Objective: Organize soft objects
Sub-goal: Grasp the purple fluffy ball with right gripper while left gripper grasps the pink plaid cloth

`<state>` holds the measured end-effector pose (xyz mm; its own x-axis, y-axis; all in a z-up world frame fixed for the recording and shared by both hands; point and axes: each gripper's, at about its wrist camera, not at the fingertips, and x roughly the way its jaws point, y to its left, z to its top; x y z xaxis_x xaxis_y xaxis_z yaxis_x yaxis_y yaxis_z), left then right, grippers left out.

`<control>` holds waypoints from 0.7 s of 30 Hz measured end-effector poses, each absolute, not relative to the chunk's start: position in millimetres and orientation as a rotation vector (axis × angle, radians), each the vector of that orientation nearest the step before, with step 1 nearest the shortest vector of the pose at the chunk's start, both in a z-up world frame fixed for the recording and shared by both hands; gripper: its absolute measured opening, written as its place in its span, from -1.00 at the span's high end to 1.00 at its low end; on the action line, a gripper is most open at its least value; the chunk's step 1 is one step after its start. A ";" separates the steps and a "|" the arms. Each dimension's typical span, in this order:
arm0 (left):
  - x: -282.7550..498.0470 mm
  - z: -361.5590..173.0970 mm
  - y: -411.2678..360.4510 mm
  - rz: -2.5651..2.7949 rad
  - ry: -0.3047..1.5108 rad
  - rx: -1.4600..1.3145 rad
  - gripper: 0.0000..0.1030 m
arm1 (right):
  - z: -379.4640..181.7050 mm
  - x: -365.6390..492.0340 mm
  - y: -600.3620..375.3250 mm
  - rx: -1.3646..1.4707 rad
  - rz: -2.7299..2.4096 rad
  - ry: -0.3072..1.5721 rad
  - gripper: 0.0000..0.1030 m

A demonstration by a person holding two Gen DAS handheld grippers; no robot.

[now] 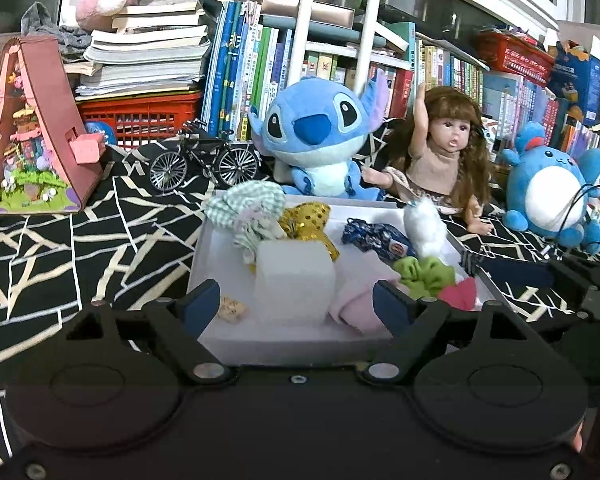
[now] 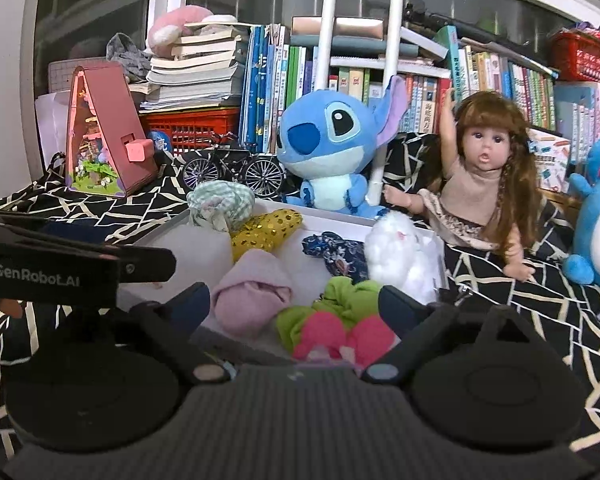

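A white tray on the black patterned cloth holds several soft items: a white sponge block, a pale pink cloth, a green scrunchie, a gold sequin piece, a green checked cloth, a dark blue floral pouch and a white fluffy toy. My left gripper is open, its fingers either side of the sponge block. My right gripper is open above the pink cloth, green scrunchie and a hot-pink scrunchie.
Behind the tray sit a blue Stitch plush, a doll, a round blue plush, a model bicycle and a pink triangular miniature house. Bookshelves and a red crate line the back.
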<state>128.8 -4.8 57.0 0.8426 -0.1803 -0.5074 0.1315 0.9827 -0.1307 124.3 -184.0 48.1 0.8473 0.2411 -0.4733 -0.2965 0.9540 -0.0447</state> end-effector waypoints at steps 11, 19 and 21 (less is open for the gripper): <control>92.7 47.2 -4.4 -0.187 0.573 -0.121 -0.63 | 39.0 99.1 -202.5 -0.111 0.257 0.495 -0.95; 69.0 34.0 -3.4 -0.192 0.600 -0.106 -0.64 | 25.0 87.9 -212.3 -0.124 0.229 0.529 -0.96; 63.2 30.0 -4.3 -0.190 0.604 -0.092 -0.64 | 22.2 86.6 -214.6 -0.123 0.222 0.538 -0.96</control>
